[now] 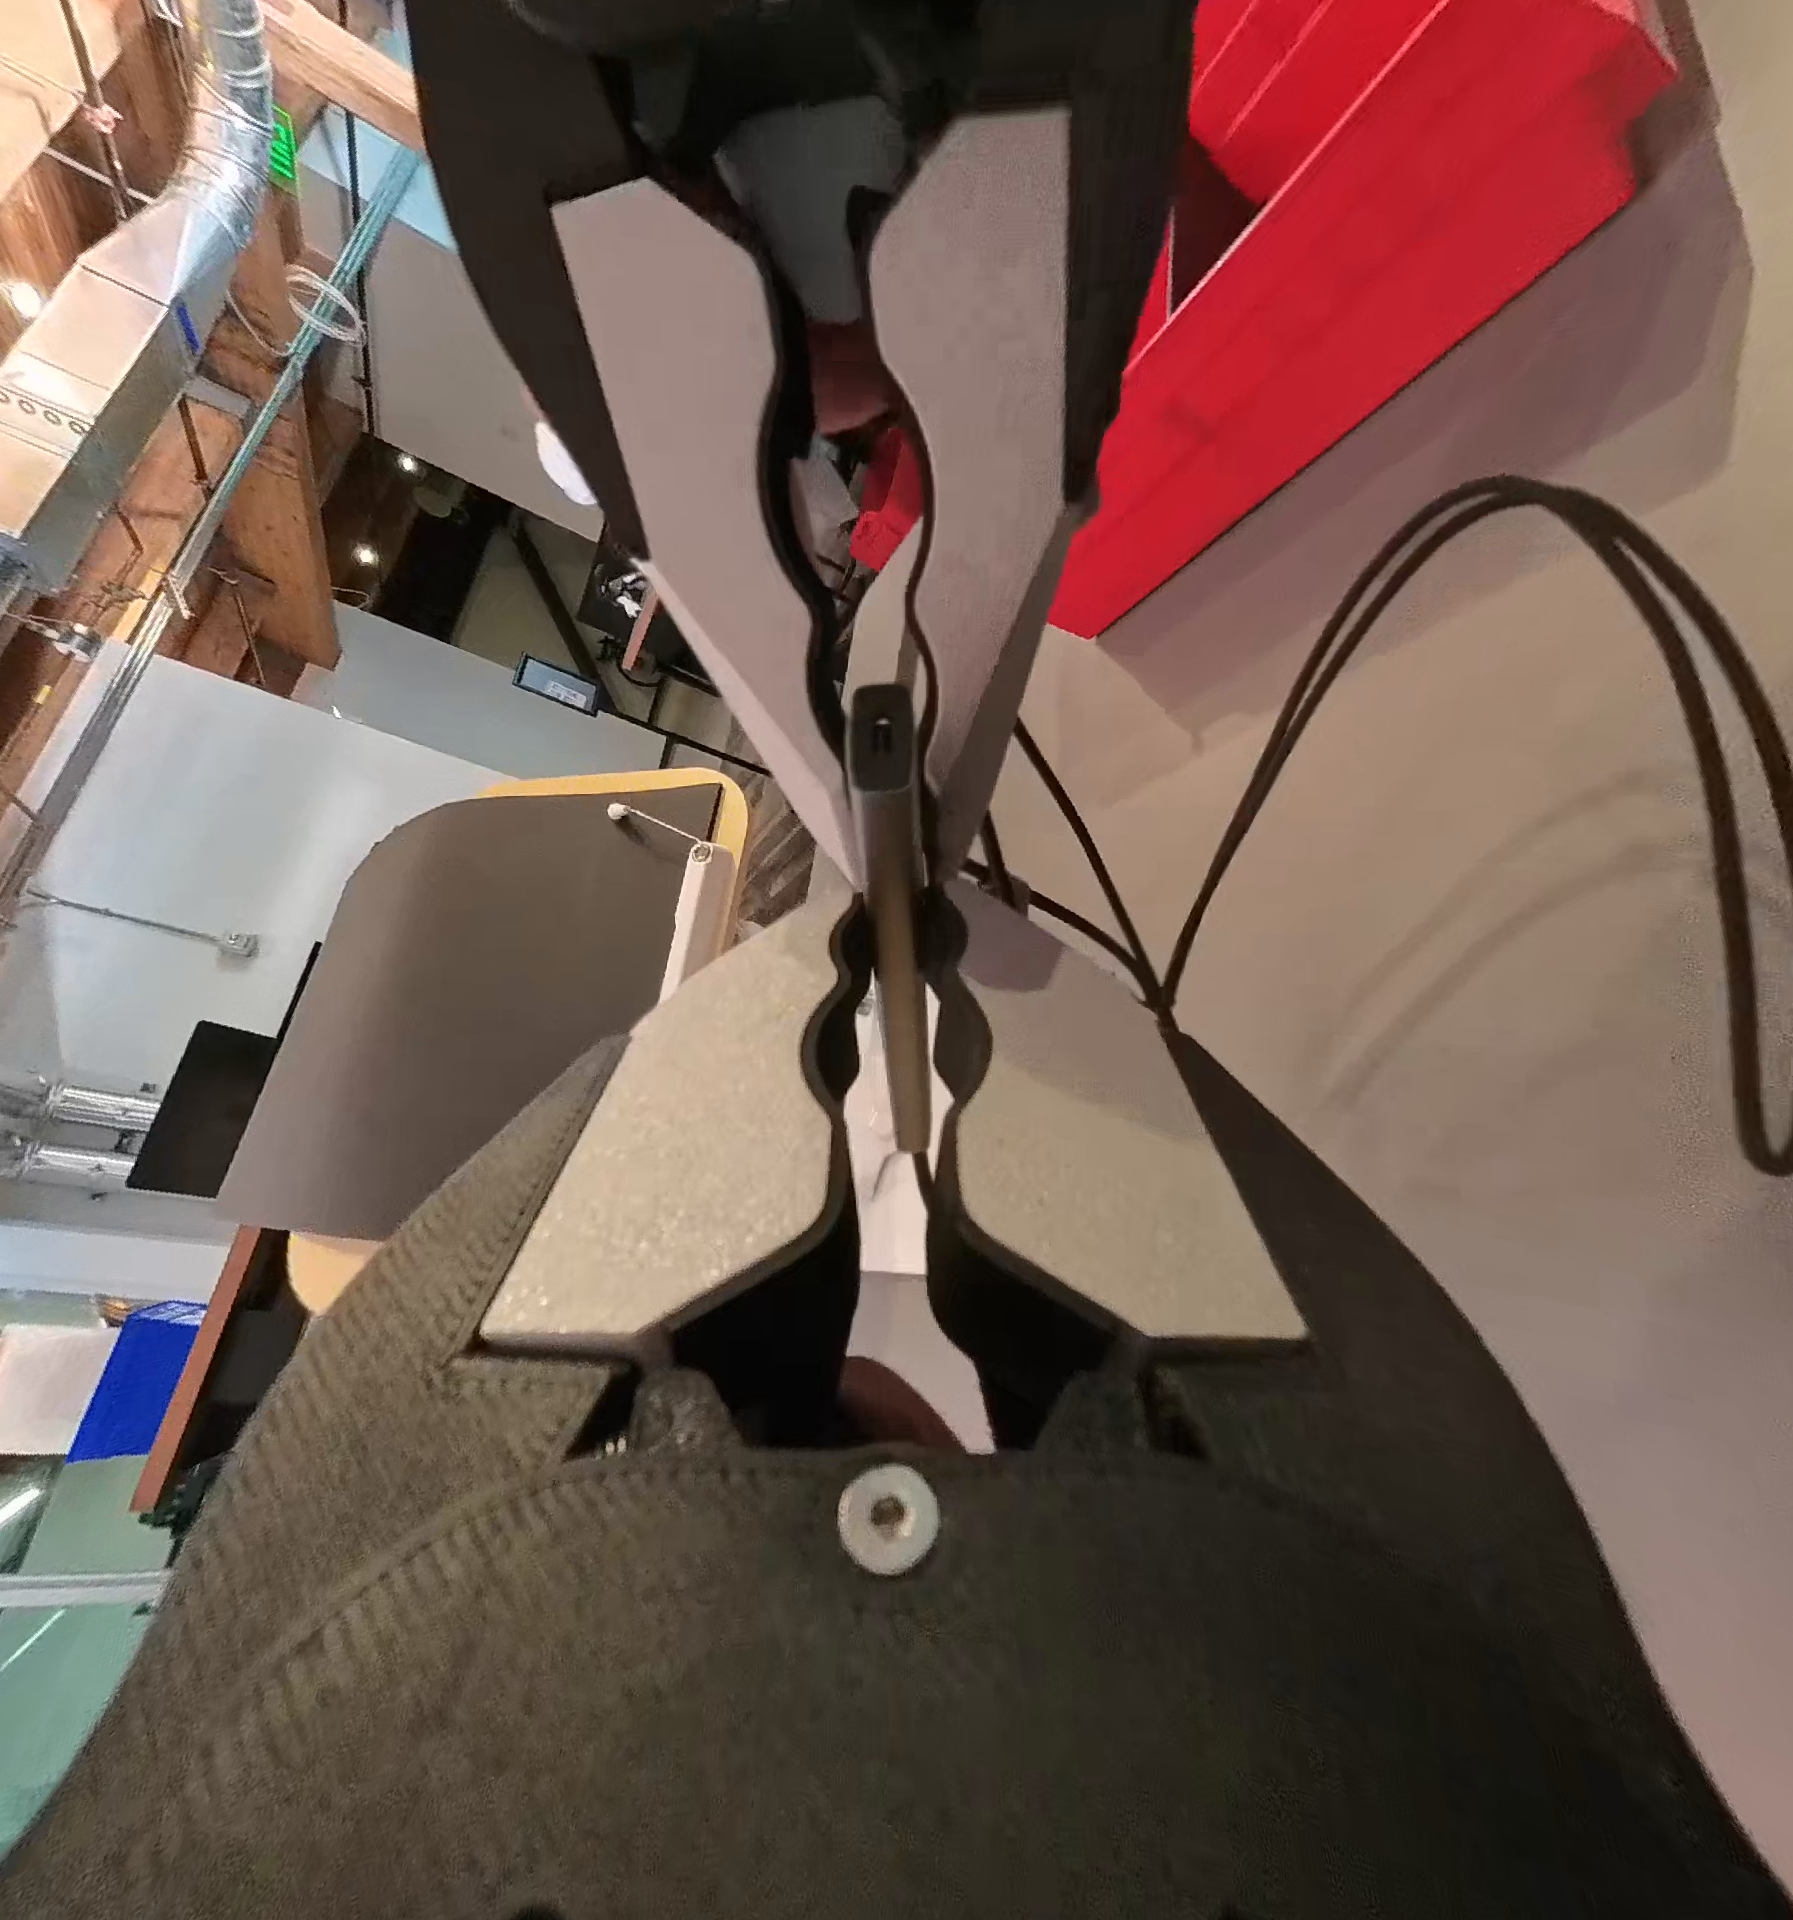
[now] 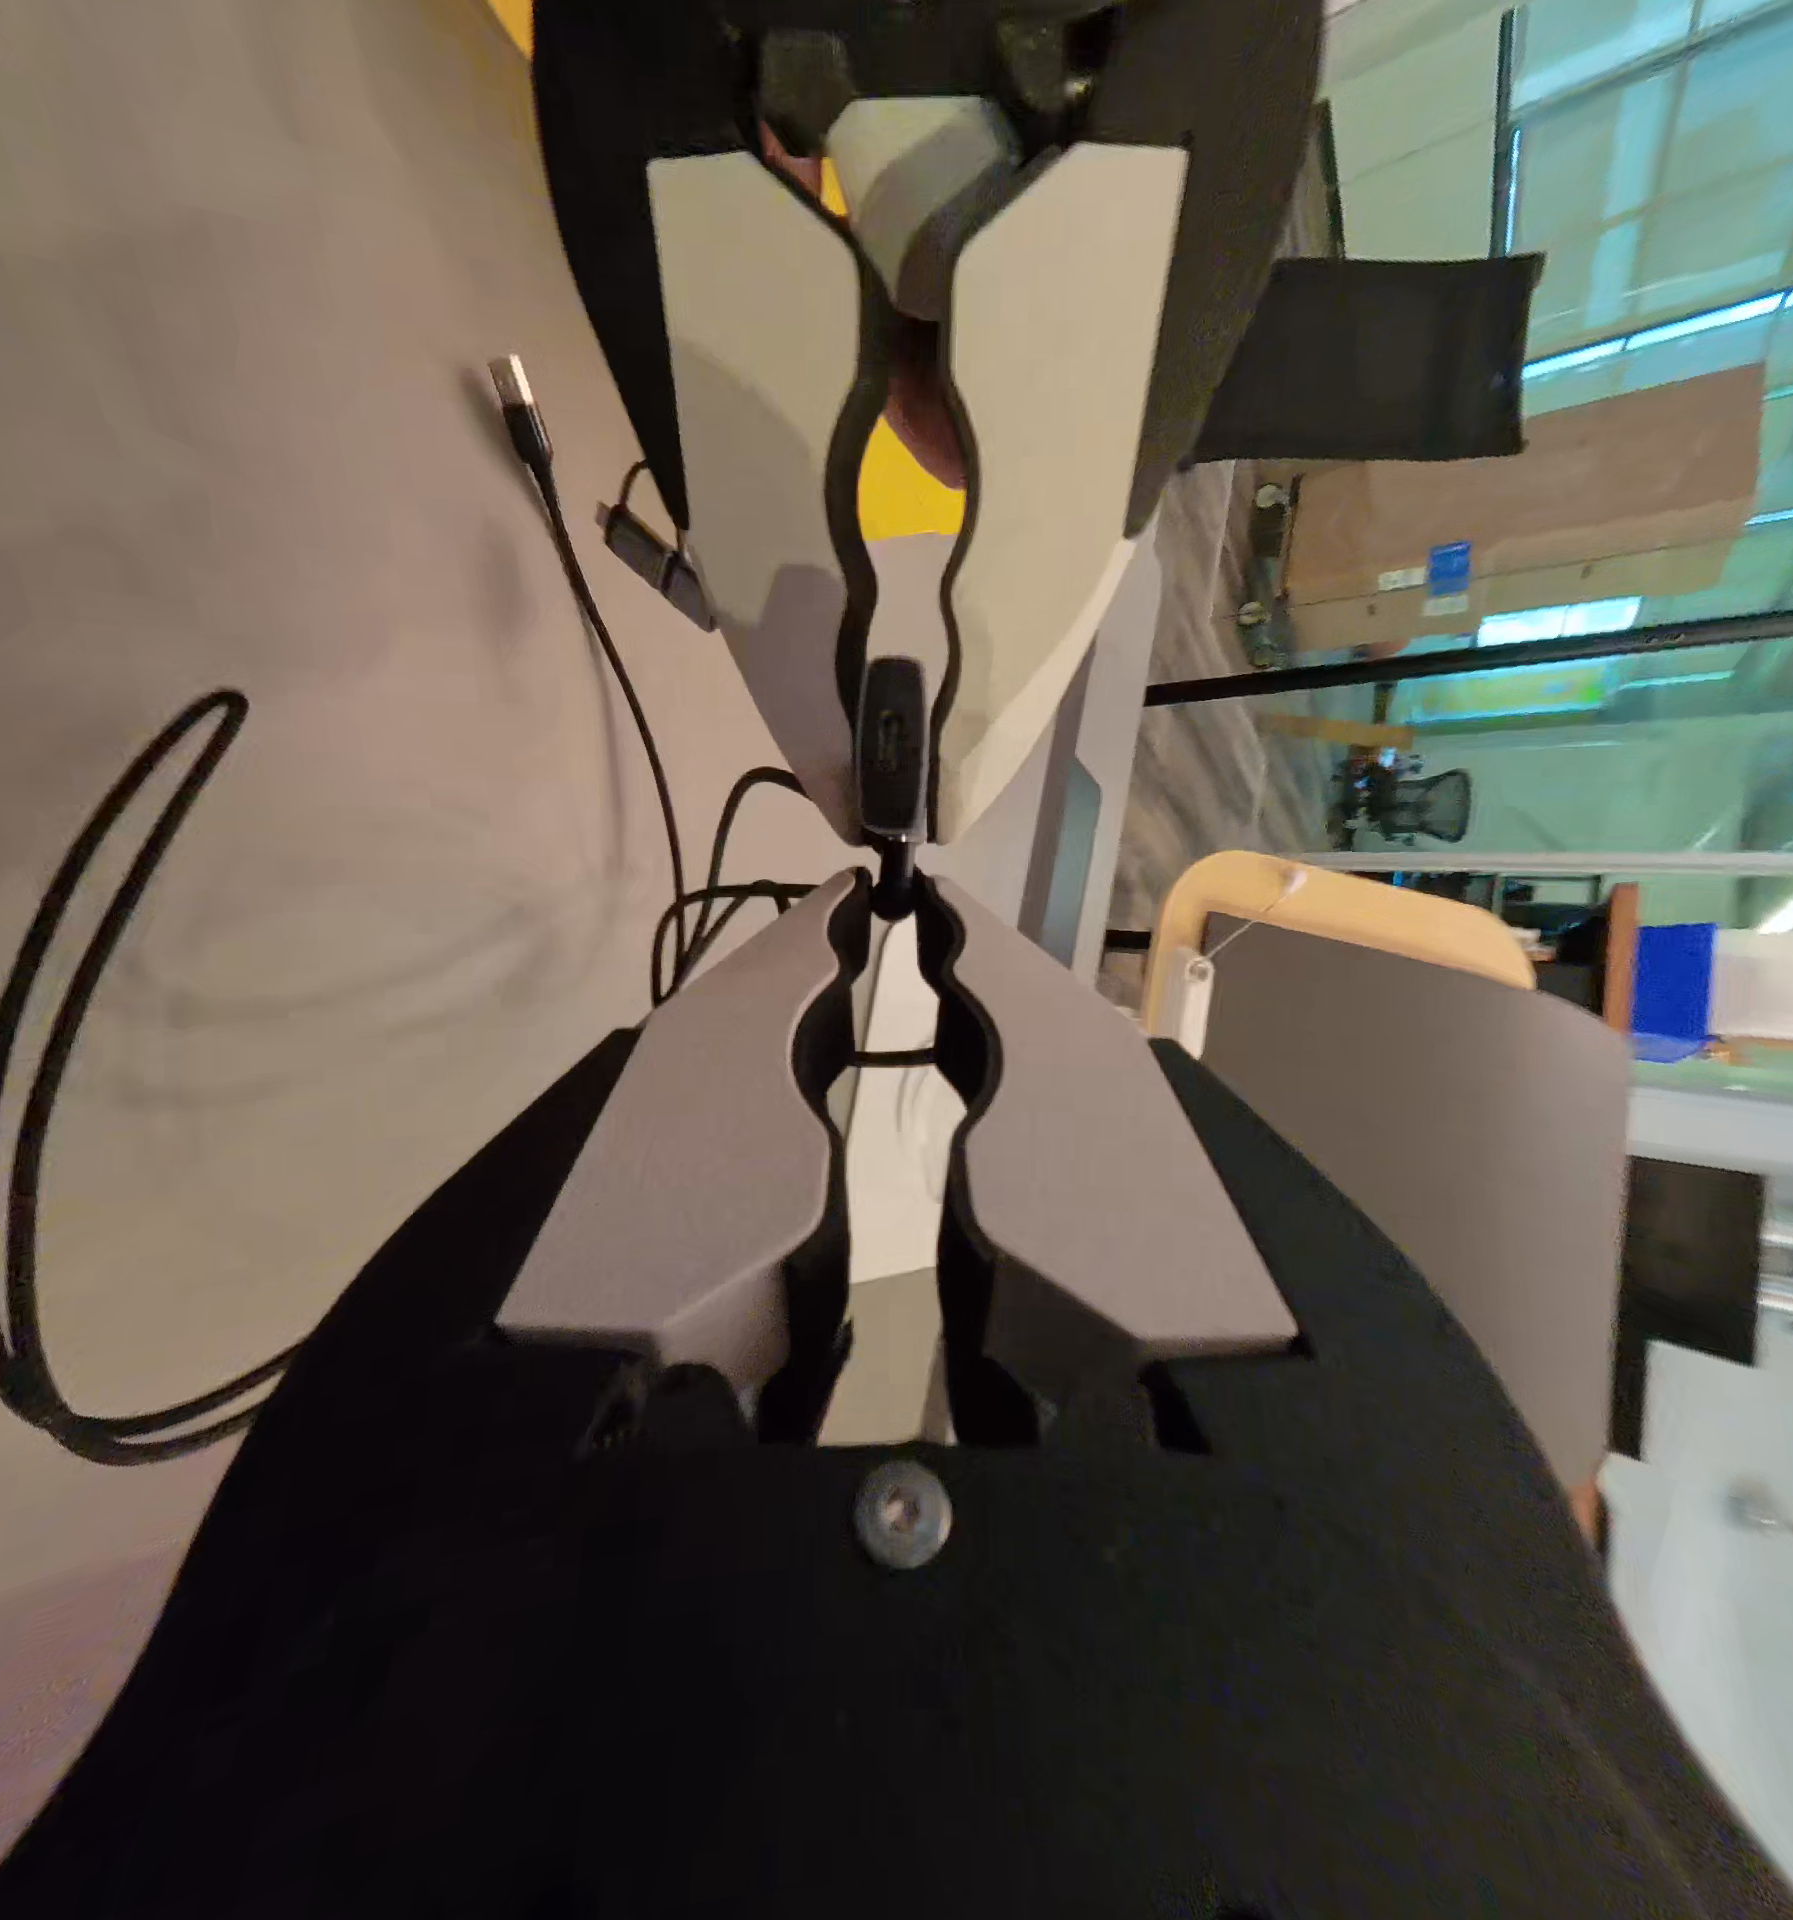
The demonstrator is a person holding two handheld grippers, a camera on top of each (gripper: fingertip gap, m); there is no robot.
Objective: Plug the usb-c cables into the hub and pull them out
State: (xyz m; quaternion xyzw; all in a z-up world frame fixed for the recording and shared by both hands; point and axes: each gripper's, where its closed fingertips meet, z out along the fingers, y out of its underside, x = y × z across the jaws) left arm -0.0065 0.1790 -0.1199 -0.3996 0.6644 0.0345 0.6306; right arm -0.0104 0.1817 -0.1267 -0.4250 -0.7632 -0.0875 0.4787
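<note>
Jaws both clamped: your left gripper (image 1: 897, 914) pinches slim grey metal hub (image 1: 897, 977), right gripper (image 2: 897, 894) black usb-c plug (image 2: 894, 888). Keep plug square with port; push straight.

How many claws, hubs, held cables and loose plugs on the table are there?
Claws: 2, left claw, right claw
Hub: 1
Held usb-c cable: 1
Loose plugs: 2, silver plug, grey plug
Total: 6

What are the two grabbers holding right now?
Left gripper: closed on the hub, a thin grey bar.
Right gripper: closed on the black cable just behind its plug.
</note>
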